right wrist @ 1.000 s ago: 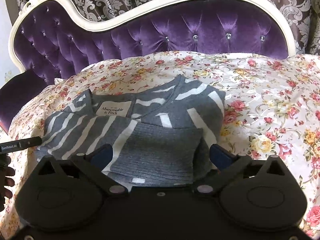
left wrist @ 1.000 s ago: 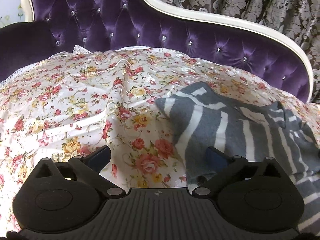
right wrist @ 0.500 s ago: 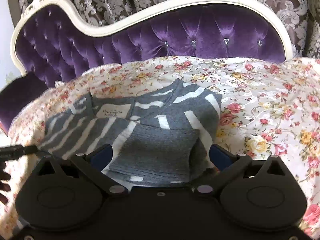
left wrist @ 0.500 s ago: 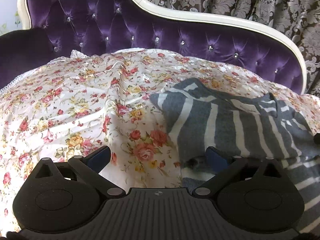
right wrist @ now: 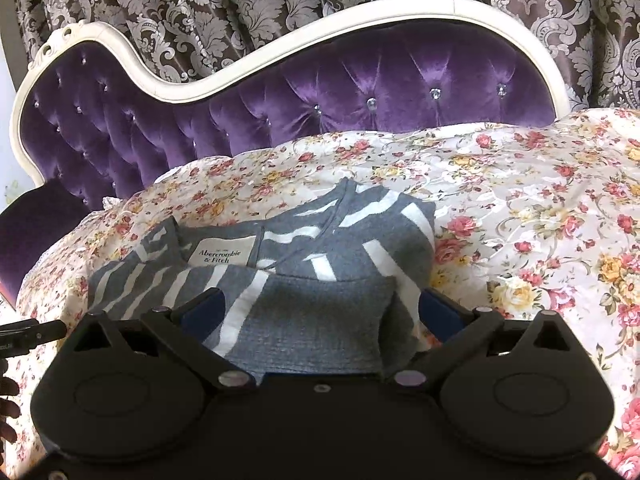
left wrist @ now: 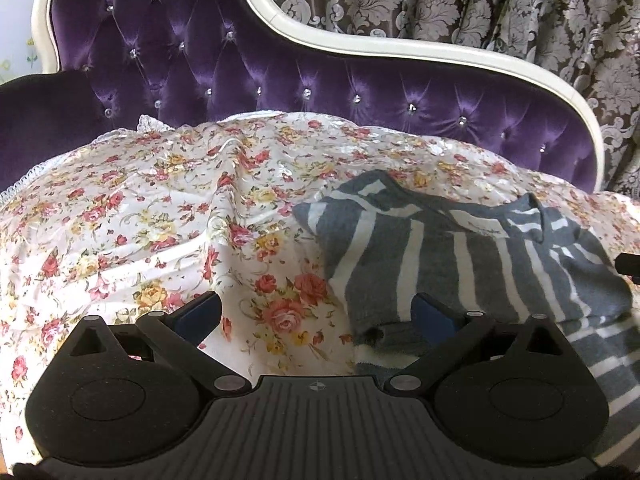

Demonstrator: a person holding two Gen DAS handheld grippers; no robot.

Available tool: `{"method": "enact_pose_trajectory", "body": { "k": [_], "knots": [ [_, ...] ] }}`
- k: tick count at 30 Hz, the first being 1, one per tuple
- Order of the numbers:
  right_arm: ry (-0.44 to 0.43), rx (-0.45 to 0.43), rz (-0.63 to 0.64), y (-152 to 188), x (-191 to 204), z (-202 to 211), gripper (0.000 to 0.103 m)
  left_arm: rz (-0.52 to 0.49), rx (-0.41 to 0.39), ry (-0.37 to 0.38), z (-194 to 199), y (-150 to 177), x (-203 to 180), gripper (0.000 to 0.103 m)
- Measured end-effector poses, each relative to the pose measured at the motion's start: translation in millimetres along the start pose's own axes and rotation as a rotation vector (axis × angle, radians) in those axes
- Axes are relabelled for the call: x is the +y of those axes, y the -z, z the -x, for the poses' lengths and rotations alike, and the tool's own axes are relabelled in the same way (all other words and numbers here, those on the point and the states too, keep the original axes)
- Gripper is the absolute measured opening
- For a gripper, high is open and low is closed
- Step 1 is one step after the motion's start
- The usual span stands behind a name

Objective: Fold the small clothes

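Note:
A grey sweater with white stripes [left wrist: 460,264] [right wrist: 320,280] lies folded on a floral sheet [left wrist: 140,232] [right wrist: 540,220]. Its neck label faces up in the right wrist view. My left gripper [left wrist: 316,312] is open at the sweater's left edge; its right finger [left wrist: 434,314] rests over the cloth, its left finger over the sheet. My right gripper [right wrist: 322,312] is open, its blue pads on either side of the folded front part of the sweater. Nothing is held in either one.
A purple tufted sofa back [left wrist: 280,80] [right wrist: 320,92] with a white frame rises behind the sheet, with patterned curtains [left wrist: 480,0] beyond. A person's fingers [right wrist: 8,400] and the other gripper's edge [right wrist: 28,330] show at the left of the right wrist view.
Both cameras have pulled back and tilted up a little, so the sweater sits lower and farther in view. Both grippers stay open; the sweater has not moved.

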State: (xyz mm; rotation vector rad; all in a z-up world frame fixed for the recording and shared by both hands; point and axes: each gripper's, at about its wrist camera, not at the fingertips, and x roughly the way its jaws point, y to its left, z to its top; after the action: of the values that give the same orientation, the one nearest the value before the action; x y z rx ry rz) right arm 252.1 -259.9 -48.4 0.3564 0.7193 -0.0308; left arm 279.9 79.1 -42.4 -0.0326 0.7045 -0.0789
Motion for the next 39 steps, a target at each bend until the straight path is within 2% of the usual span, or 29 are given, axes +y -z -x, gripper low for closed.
{"method": "enact_pose_trajectory", "body": {
  "k": [11,18,22,28,34,39],
  "knots": [
    [0.038,-0.044,0.001,1,-1,4,0.103,-0.046,-0.041,-0.027,12,3,-2,0.103],
    [0.095,-0.142,0.077,2,14,19,0.103,-0.043,-0.116,-0.057,35,4,1,0.103],
    [0.050,-0.184,0.057,3,23,43,0.103,-0.005,-0.132,-0.039,58,9,4,0.103],
    [-0.051,-0.183,0.063,21,38,94,0.103,0.007,-0.130,0.000,106,28,7,0.103],
    [-0.140,-0.104,0.044,53,43,138,0.103,-0.007,-0.125,0.037,149,51,-1,0.103],
    [-0.153,-0.047,-0.007,79,36,161,0.103,0.006,-0.085,0.079,166,77,-10,0.103]
  ]
}}
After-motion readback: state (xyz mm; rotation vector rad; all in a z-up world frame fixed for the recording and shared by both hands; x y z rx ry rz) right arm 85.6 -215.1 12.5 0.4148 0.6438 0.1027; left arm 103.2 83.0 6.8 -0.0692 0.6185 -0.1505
